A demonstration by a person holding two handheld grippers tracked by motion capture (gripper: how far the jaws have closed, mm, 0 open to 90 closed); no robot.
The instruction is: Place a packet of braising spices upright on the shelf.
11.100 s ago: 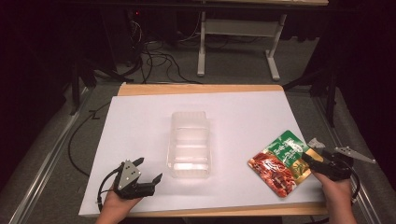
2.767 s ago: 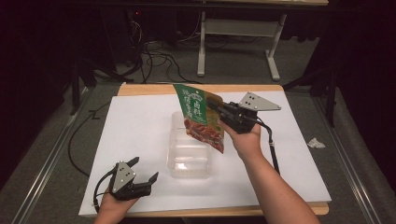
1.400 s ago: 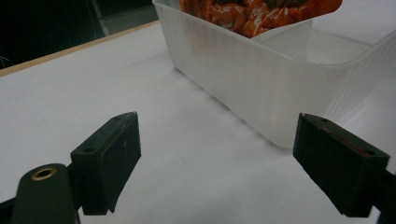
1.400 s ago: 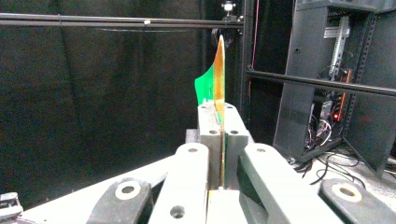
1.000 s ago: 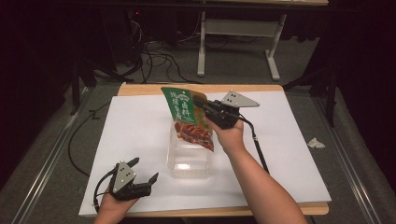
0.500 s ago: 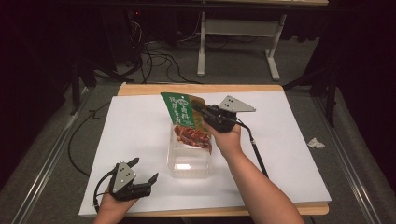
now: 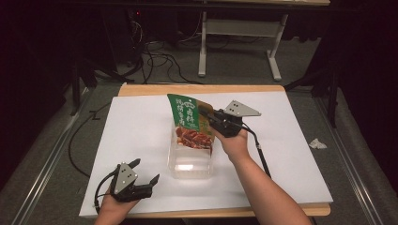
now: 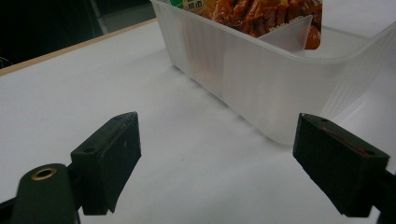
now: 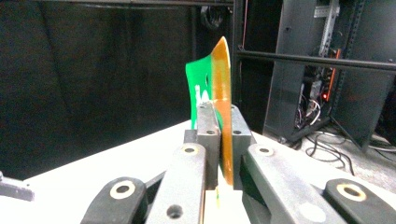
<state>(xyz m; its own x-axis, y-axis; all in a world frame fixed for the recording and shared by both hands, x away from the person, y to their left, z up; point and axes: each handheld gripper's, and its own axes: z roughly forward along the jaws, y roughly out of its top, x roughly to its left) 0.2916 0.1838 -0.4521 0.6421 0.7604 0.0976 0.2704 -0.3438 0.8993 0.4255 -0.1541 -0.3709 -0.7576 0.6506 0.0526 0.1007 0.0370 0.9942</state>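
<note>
- Right gripper (image 7: 212,121) pinches the snack packet (image 7: 190,123) by its edge; in the right gripper view the jaws are clamped tight on it.
- Packet hangs upright over the clear plastic tray (image 7: 190,165) mid-table, its lower end inside the tray's far part; hard to tell if it touches the bottom.
- Likely goal: packet into tray. Partway in; lowering and release are left.
- Left gripper (image 7: 141,183) sits near the table's (image 7: 291,154) front edge, left of the tray, jaws spread wide, empty.
- Crumpled scrap (image 7: 317,143) near the right edge, untouched.
</note>
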